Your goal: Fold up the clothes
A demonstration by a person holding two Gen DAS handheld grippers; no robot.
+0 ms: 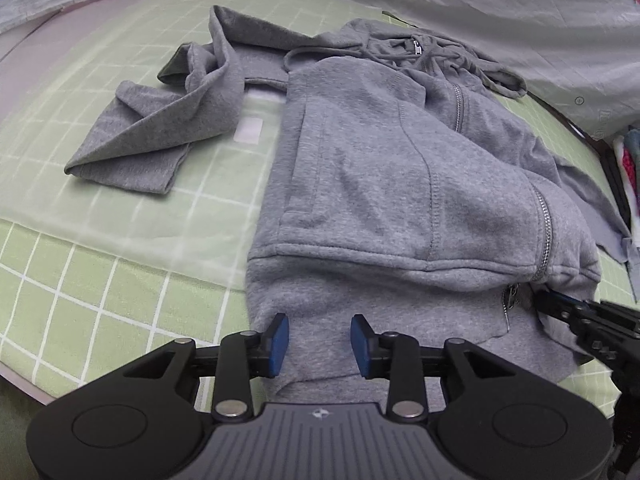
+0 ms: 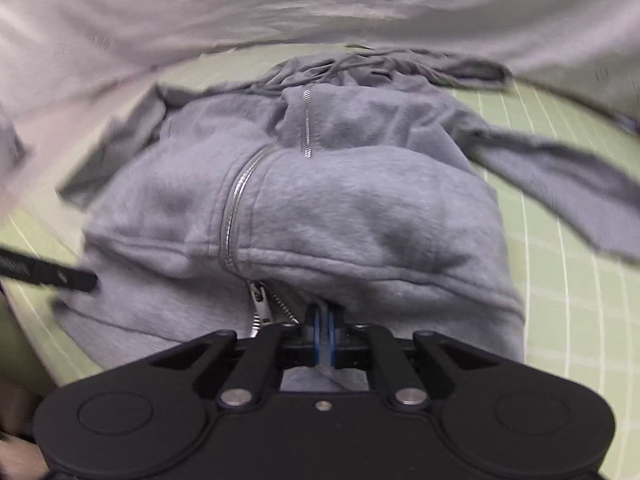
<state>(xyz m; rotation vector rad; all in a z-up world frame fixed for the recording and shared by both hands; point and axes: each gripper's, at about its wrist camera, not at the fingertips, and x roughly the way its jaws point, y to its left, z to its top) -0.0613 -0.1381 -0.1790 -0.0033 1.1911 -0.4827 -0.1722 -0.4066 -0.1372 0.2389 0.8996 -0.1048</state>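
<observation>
A grey zip-up hoodie [image 1: 380, 184] lies on a green checked mat [image 1: 100, 292], its lower part folded up over the body. One sleeve [image 1: 160, 128] lies spread to the left. My left gripper [image 1: 319, 338] is open, its blue pads just above the hoodie's near edge. My right gripper [image 2: 324, 330] is shut on a fold of the hoodie [image 2: 360, 216] near the zipper's bottom end [image 2: 260, 304]. The right gripper also shows at the right edge of the left wrist view [image 1: 560, 308]. The other sleeve [image 2: 560, 176] trails to the right.
A pale grey printed sheet [image 1: 480, 8] rises behind the mat. Colourful fabric [image 1: 630, 160] lies at the far right edge. The left gripper's finger [image 2: 48, 272] enters the right wrist view from the left. The mat's near edge [image 1: 24, 376] curves at lower left.
</observation>
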